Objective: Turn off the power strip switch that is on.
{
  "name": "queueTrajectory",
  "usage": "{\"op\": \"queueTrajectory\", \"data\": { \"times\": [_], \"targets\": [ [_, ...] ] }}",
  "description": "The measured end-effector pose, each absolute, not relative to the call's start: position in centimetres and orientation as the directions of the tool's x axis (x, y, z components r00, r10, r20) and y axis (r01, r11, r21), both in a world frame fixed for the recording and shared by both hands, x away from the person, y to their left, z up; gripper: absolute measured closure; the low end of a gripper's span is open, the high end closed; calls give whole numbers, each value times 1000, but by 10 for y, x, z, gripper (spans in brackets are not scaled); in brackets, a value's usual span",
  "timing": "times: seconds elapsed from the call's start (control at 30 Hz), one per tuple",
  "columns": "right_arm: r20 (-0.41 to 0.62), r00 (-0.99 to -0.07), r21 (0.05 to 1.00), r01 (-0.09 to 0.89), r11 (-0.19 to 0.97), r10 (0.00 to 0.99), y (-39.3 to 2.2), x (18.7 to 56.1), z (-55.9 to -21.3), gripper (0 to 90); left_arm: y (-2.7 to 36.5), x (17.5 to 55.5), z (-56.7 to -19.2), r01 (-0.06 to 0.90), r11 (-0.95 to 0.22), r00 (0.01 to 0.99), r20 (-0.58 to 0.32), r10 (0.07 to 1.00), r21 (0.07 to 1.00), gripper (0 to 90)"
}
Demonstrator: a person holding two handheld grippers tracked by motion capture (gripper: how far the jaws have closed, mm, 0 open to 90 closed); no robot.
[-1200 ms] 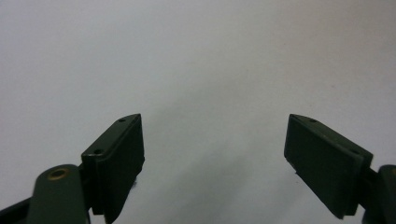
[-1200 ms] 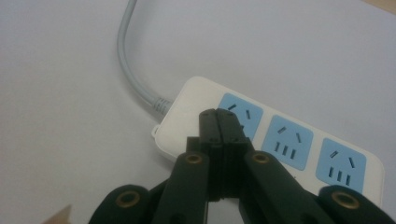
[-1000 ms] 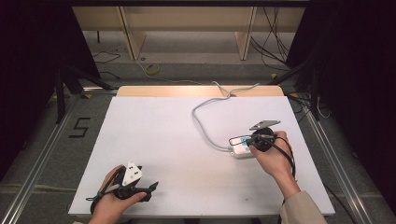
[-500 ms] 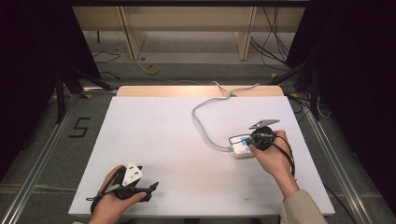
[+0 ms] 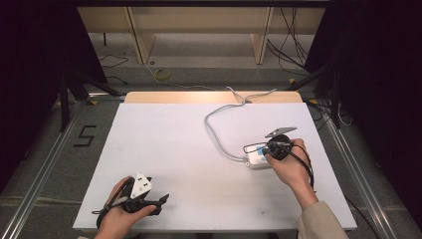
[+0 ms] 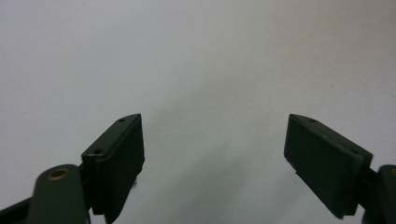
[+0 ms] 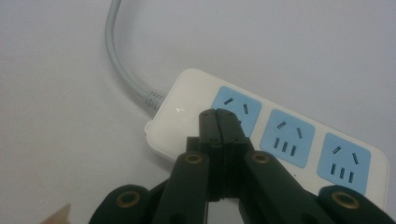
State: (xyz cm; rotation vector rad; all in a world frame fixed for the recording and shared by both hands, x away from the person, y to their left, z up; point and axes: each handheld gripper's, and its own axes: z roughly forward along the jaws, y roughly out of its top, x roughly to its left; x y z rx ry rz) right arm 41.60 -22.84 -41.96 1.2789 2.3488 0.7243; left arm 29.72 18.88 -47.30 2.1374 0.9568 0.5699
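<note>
Power strip (image 5: 259, 158), white with three blue sockets, lies at about four o'clock on the table (image 5: 164, 144), its grey cable (image 5: 215, 130) looping away toward twelve; the right gripper (image 7: 221, 116), jaws clenched on nothing, rests its tips on the plain end by the cable. It looks light, rigid and smooth-sided, best taken across its narrow sides; the stiff cable may drag; the left gripper (image 6: 212, 154) waits released at seven o'clock.

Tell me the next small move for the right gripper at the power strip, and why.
Probably press straight down a touch. The right gripper has its jaws shut together, tips over the plain white end of the white plastic power strip with blue sockets, near its grey cable, seemingly where a switch would sit. The left gripper hangs open over bare table, so it isn't helping.
</note>
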Motion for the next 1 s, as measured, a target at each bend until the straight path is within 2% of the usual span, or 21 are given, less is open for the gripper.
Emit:
{"op": "queueTrajectory", "data": {
  "times": [1.0],
  "targets": [
    [-75, -521, 559, 684, 468, 850, -227, 422, -425, 900, 189, 297, -473, 454, -470, 627, 103, 772, 757, 200]
  ]
}}
